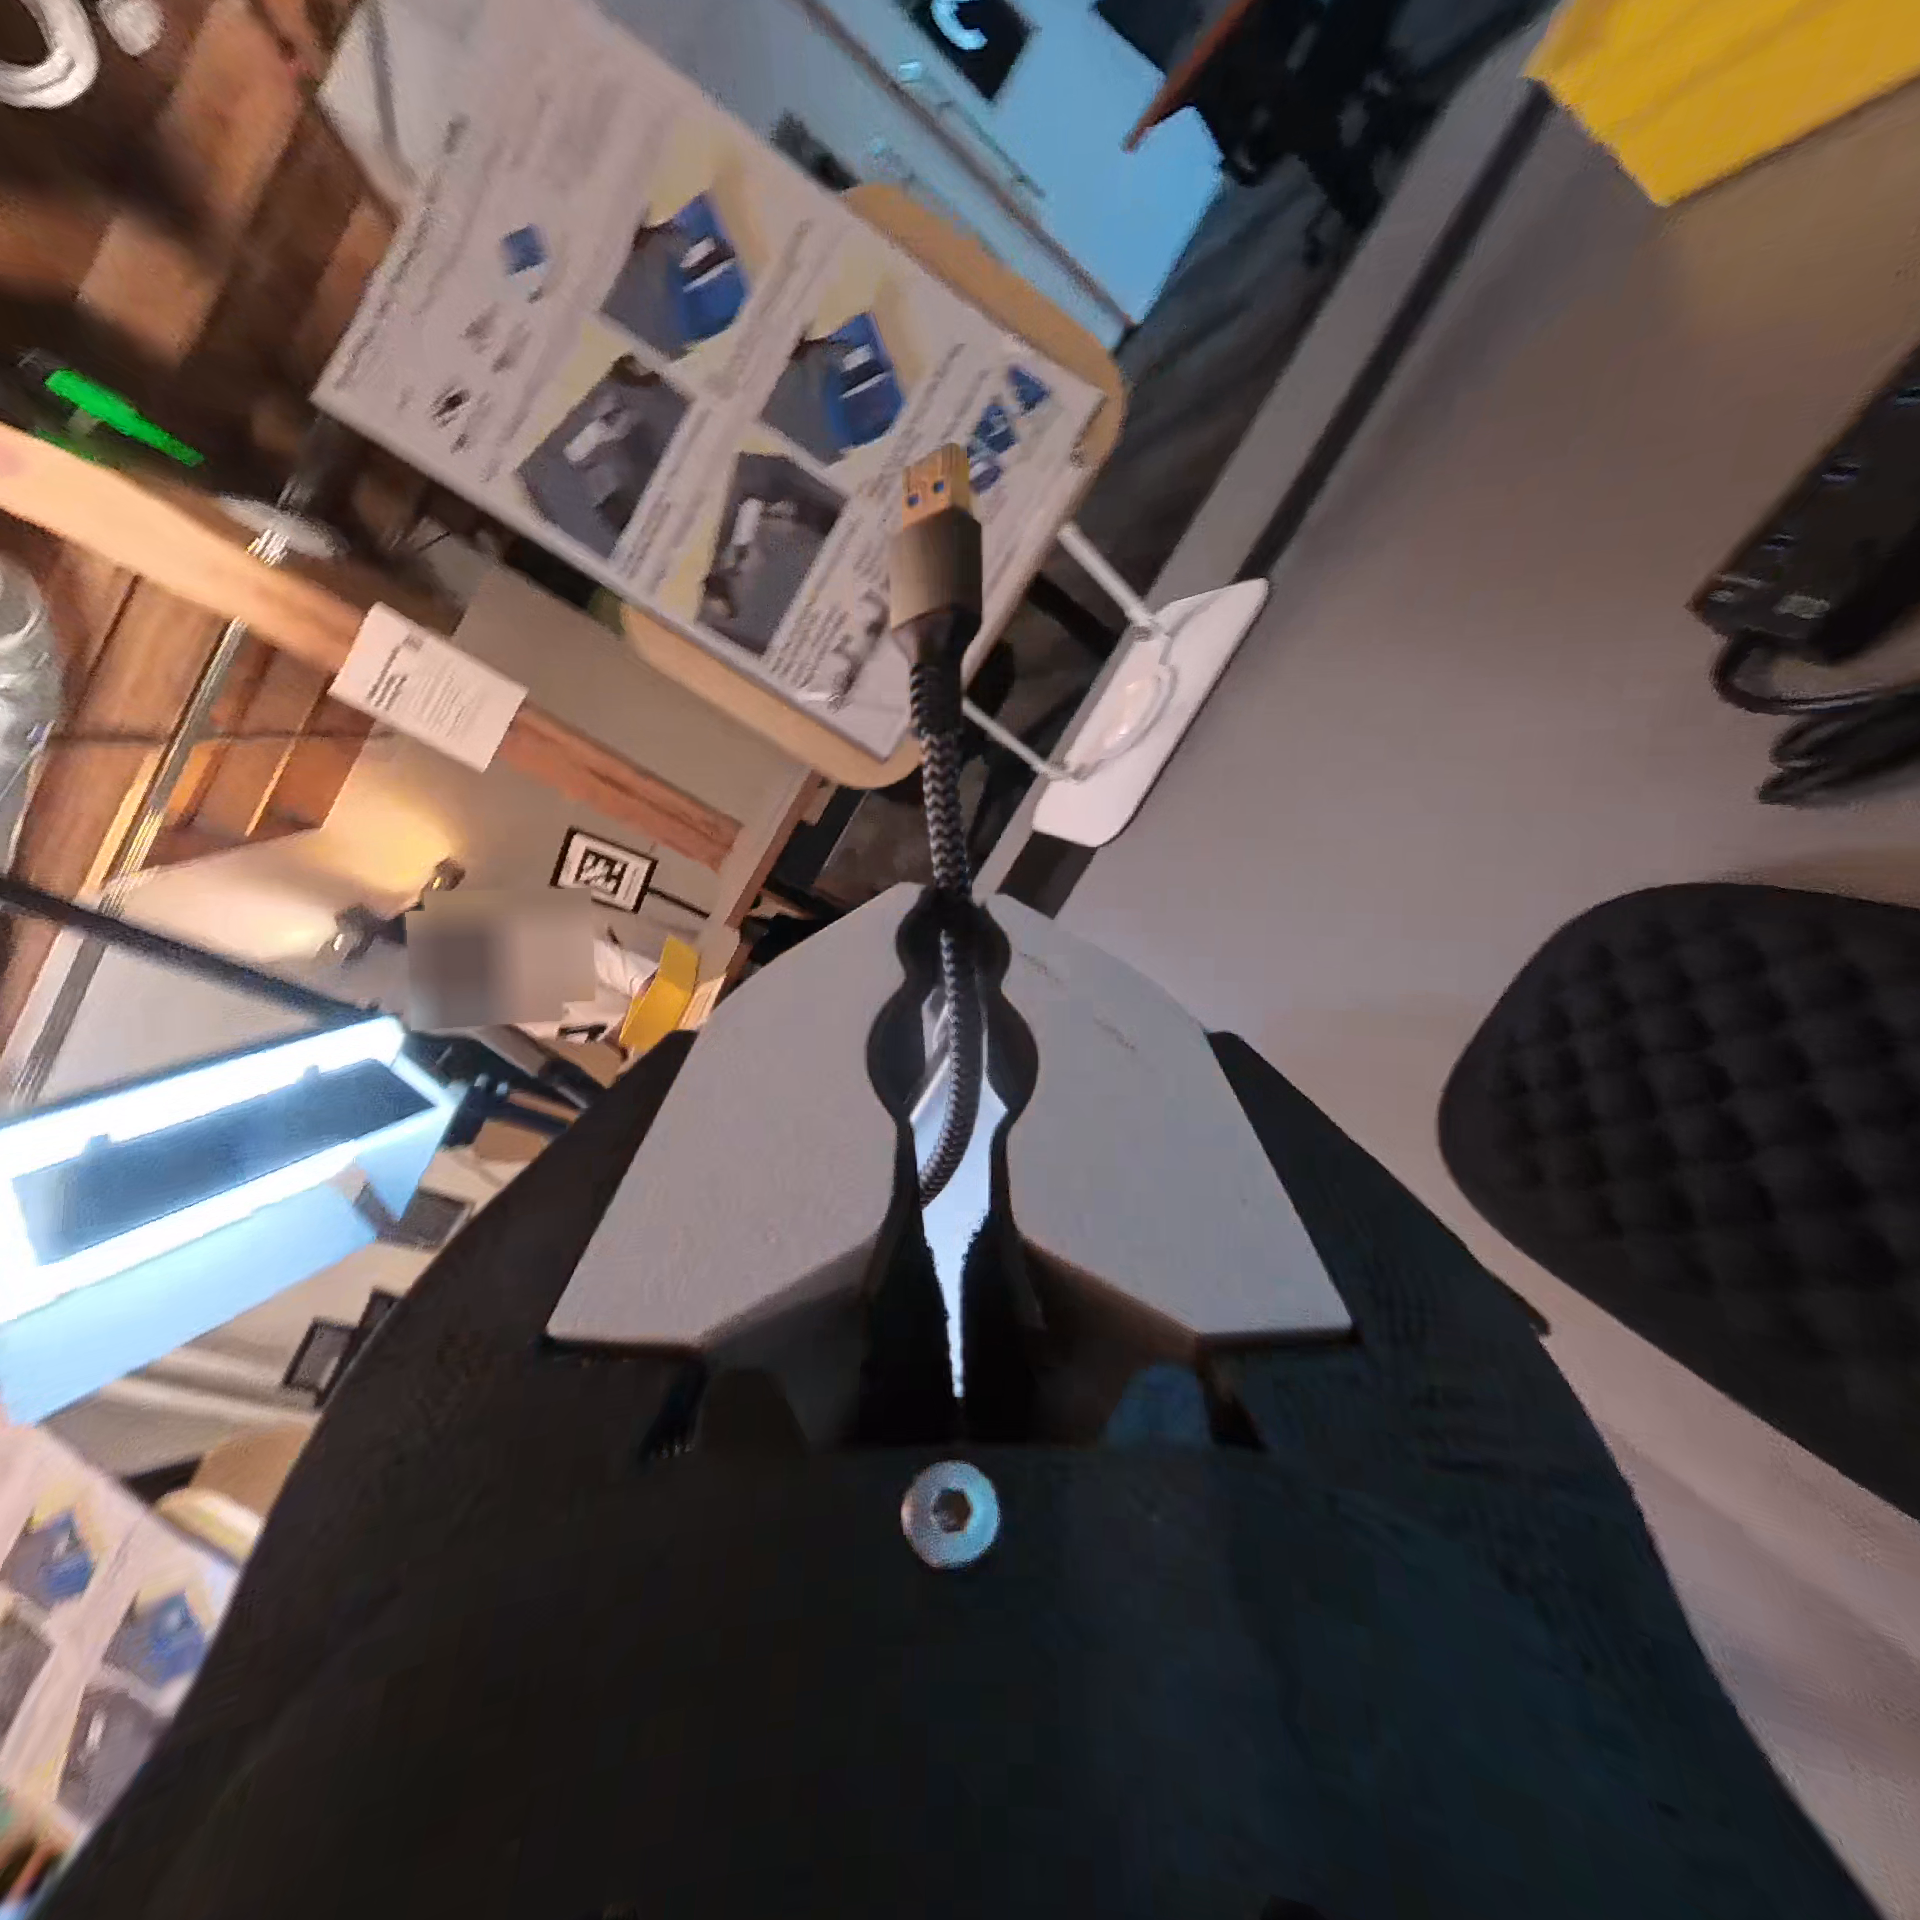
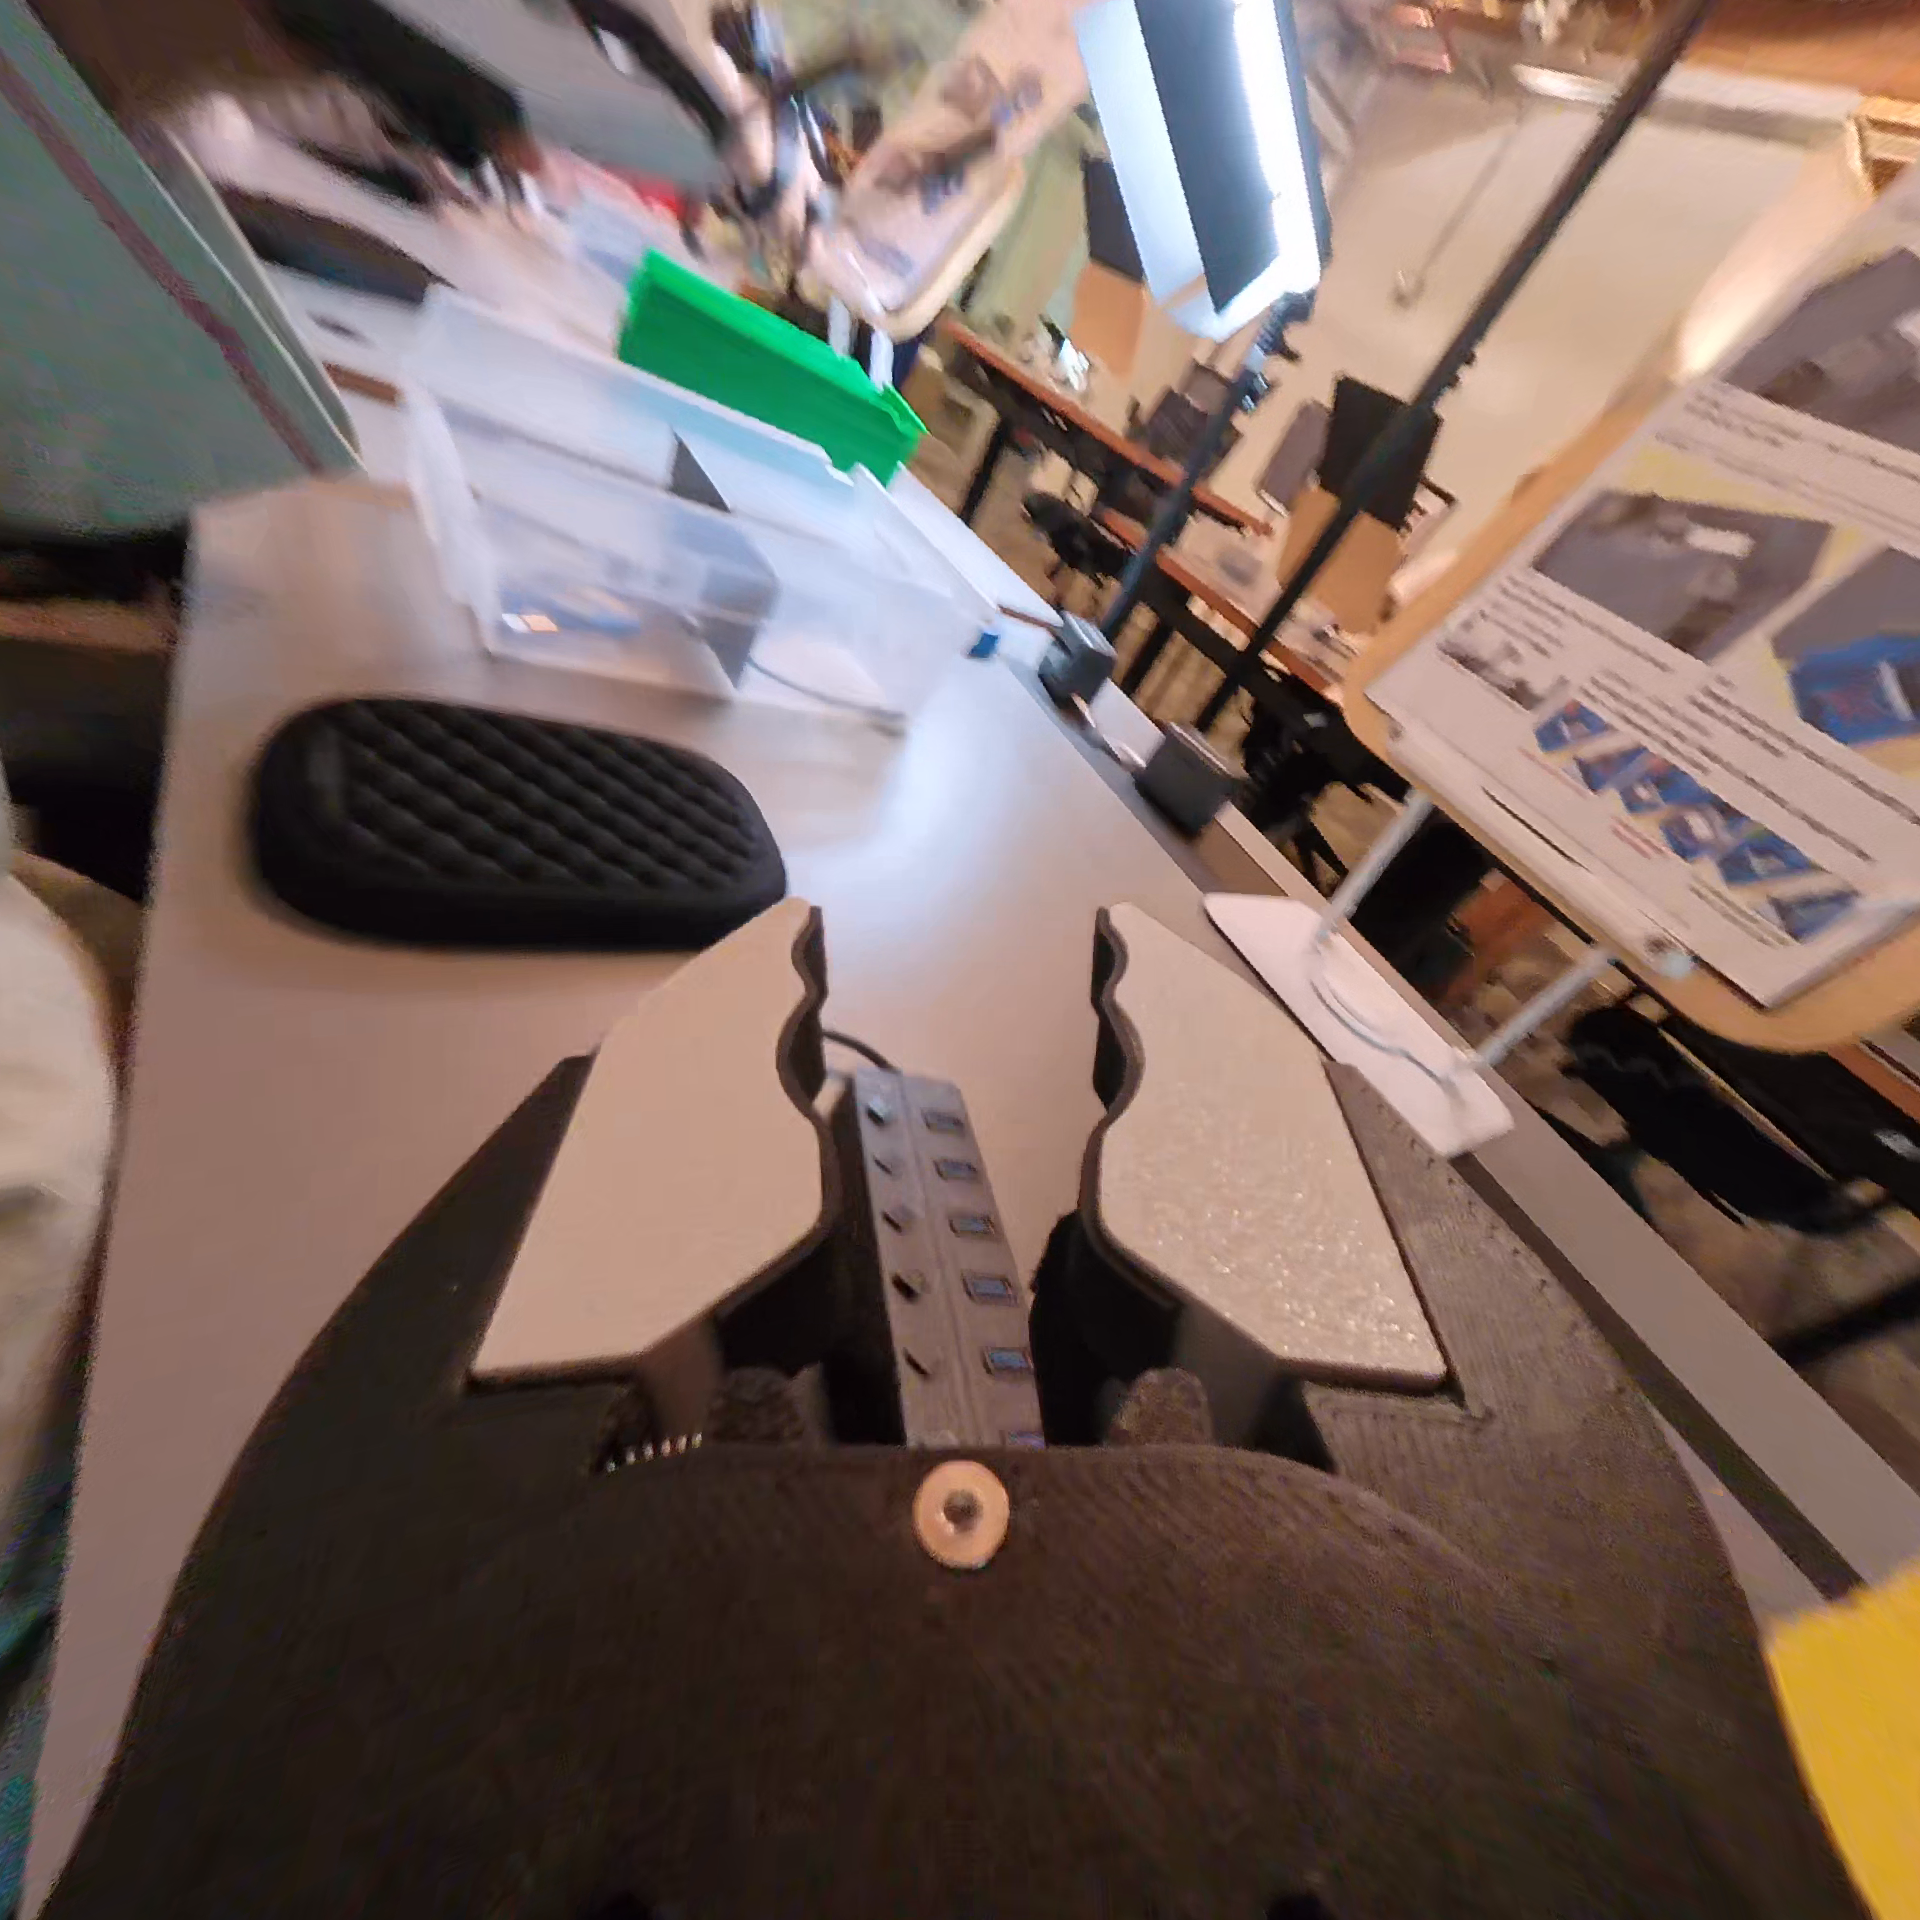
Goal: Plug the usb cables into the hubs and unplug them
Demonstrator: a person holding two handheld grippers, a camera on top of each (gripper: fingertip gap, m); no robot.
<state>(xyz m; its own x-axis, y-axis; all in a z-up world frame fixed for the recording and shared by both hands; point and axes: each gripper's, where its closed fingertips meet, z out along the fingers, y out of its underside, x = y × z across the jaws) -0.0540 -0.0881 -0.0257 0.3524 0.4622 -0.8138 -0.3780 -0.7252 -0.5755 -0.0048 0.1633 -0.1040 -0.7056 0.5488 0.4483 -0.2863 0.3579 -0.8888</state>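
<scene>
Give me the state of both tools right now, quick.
Left tool: closed on the braided USB cable.
Right tool: open, straddling the black hub, holding nothing.

On the table the hub lies between the right gripper's fingers, lengthwise — a padded rest to its left, a sign stand to its right at the table edge, clear bins farther back.

grey table with dark edge | bright light panel on a black pole | wooden desks farther back | cream wall | illustrated sheet on a stand at the table edge | brown wood panelling
</scene>
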